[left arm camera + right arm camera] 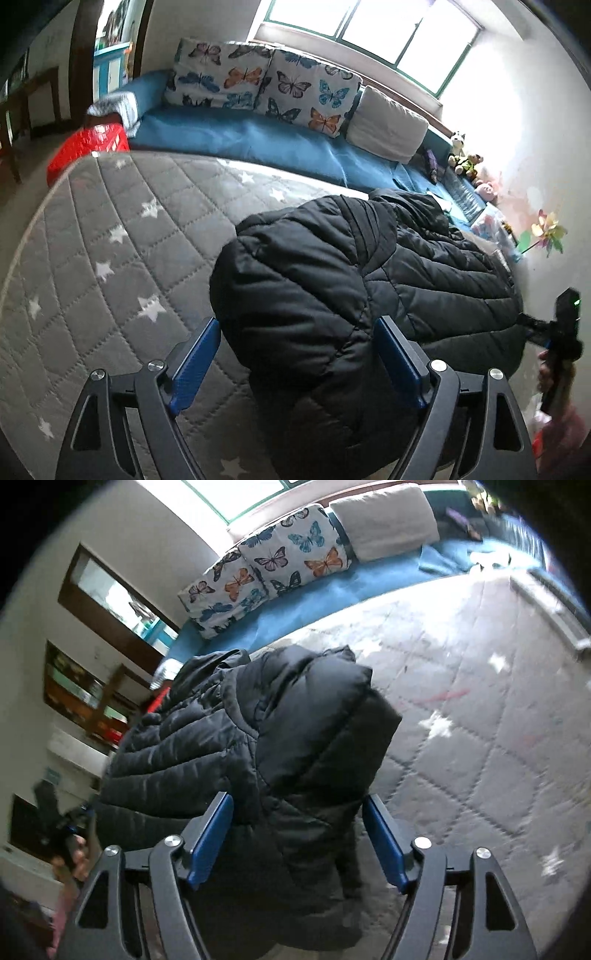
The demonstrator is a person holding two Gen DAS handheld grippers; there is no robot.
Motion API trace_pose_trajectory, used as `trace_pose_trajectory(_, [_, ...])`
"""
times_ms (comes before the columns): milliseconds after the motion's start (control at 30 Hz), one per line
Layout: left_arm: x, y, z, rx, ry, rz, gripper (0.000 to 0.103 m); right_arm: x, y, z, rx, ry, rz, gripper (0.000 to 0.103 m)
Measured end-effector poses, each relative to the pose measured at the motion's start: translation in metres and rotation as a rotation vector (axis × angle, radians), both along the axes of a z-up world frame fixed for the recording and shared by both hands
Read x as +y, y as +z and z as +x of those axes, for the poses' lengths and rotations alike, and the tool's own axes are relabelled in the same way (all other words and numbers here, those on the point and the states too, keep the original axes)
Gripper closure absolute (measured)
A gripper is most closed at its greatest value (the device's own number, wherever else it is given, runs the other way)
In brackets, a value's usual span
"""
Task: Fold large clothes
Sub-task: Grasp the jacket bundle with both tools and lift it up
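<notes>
Across the lower centre of both views, you are holding the left gripper [297,354] and right gripper [297,829] released astride the black puffer jacket [332,280], which is lying bundled on the grey quilted mattress [122,236], probably to regrip for another fold.

No readable text or labels appear anywhere.

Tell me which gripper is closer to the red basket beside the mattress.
Left. The left gripper sits over the black puffer jacket end on the red basket side. The right gripper works the opposite end, with the jacket's whole length between it and the basket.
</notes>
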State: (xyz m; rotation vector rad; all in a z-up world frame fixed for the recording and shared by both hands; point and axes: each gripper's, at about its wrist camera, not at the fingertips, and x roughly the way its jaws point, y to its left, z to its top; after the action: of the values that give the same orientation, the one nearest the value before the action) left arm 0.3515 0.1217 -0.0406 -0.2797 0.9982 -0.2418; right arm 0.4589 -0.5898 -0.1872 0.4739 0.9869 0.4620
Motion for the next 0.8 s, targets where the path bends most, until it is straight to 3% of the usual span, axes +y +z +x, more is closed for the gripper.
trace_pose_trajectory(267, [0.012,-0.022,0.012,0.060,0.023,-0.148,0.002,0.001,-0.028,0.020,0.073,0.019,0.163,0.004])
trace_pose_trajectory(433, [0.026,-0.045,0.021,0.099,0.062,-0.270,0.000,0.006,-0.032,0.029,0.084,0.040,0.186,0.000])
trace_pose_trajectory(667, [0.036,-0.072,0.032,0.167,0.082,-0.426,0.000,0.011,-0.028,0.030,0.099,0.095,0.143,0.000])
trace_pose_trajectory(800, [0.039,-0.081,0.036,0.210,0.053,-0.496,0.000,0.014,-0.026,0.029,0.106,0.127,0.121,0.000])
